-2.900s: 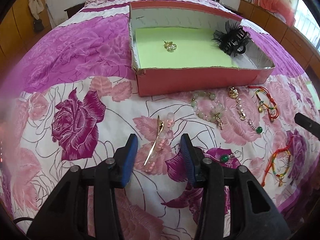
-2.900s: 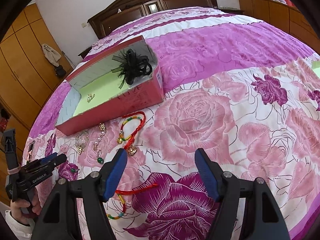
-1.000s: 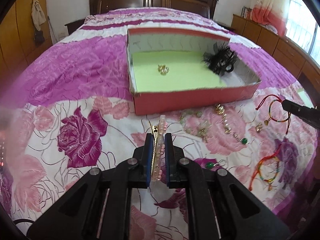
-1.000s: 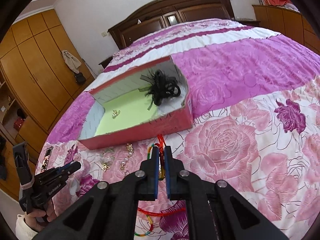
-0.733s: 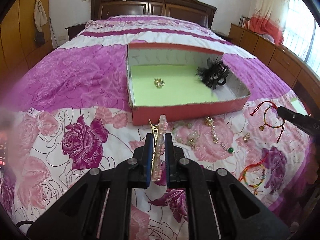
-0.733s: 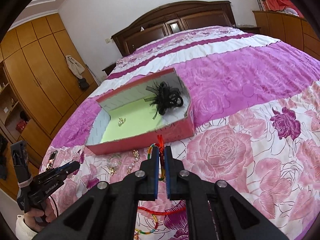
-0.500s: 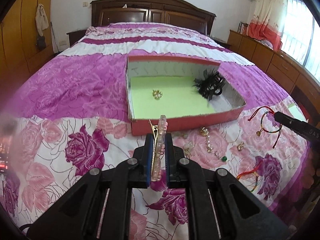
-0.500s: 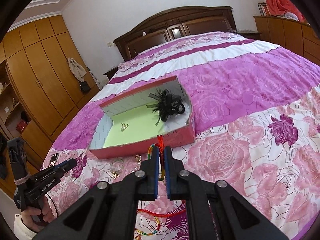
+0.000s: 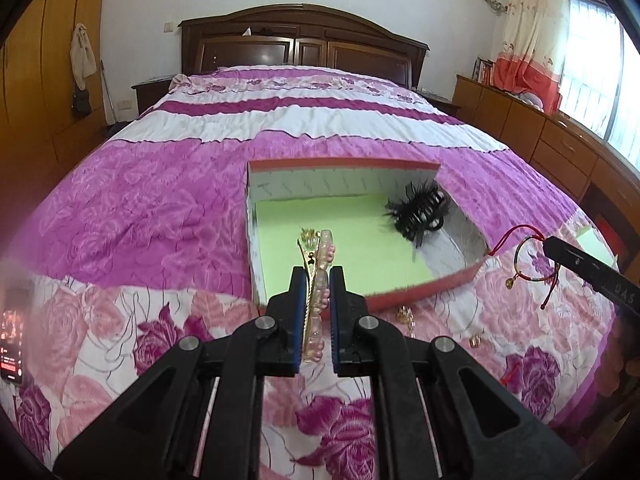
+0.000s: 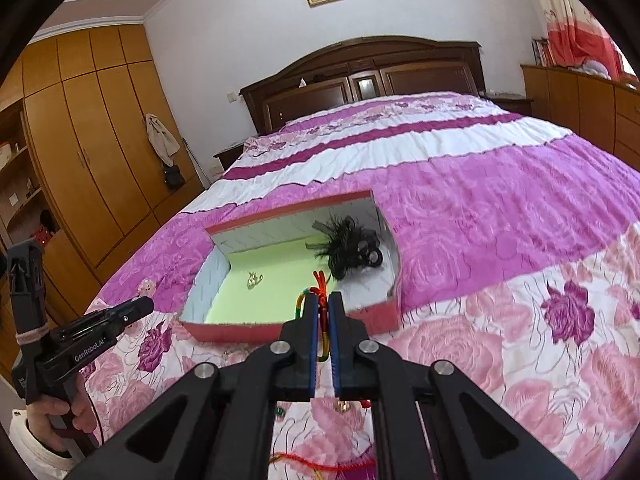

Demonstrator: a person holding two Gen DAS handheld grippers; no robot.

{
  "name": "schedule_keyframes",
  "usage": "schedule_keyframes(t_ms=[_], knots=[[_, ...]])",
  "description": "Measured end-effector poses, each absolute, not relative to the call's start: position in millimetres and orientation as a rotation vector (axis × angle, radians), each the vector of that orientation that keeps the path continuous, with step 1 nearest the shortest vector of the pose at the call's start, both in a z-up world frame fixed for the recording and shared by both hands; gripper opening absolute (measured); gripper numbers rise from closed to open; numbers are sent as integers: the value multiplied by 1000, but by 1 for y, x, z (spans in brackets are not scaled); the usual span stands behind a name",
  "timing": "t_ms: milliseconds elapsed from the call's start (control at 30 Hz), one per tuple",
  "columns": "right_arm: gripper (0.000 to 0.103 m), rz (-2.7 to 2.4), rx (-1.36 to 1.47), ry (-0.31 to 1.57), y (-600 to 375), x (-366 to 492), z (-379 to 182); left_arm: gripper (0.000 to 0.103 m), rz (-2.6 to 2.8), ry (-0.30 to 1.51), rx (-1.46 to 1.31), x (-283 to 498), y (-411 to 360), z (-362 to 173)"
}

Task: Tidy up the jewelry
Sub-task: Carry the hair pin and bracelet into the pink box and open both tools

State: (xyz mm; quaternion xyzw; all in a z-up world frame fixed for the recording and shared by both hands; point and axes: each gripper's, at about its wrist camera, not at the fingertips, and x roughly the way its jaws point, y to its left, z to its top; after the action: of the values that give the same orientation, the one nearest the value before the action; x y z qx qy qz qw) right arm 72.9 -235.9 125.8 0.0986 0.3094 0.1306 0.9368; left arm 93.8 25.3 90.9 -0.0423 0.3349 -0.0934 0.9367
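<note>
Pink rose-printed bedding covers the bed (image 9: 140, 208), where a red box (image 9: 420, 292) with a green floor lies open. By my reading the sorting is partly done: a black feathered hair claw-clip (image 9: 420, 212) sits in the box's far right corner and a small gold piece (image 10: 253, 280) lies on the green floor. A few small gold trinkets (image 9: 405, 314) lie on the bedding just in front of the box, so more remains to be gathered.

Left claw (image 9: 316, 316) is closed on a gold hair clip with pink beads (image 9: 318, 280), held upright above the box's near wall. Right claw (image 10: 323, 336) is clamped on a red and multicoloured cord bracelet (image 10: 316, 292), which hangs clear of the bed beside the box's right end. Both point toward the box, and both pieces look ready for dropping in.
</note>
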Motion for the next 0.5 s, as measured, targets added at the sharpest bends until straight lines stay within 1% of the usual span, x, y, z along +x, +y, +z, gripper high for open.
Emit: schedule_keyframes(t_ms=[500], knots=[[7,246,156,580,-229,121,131,2,-197,653,-89,136,19,94]])
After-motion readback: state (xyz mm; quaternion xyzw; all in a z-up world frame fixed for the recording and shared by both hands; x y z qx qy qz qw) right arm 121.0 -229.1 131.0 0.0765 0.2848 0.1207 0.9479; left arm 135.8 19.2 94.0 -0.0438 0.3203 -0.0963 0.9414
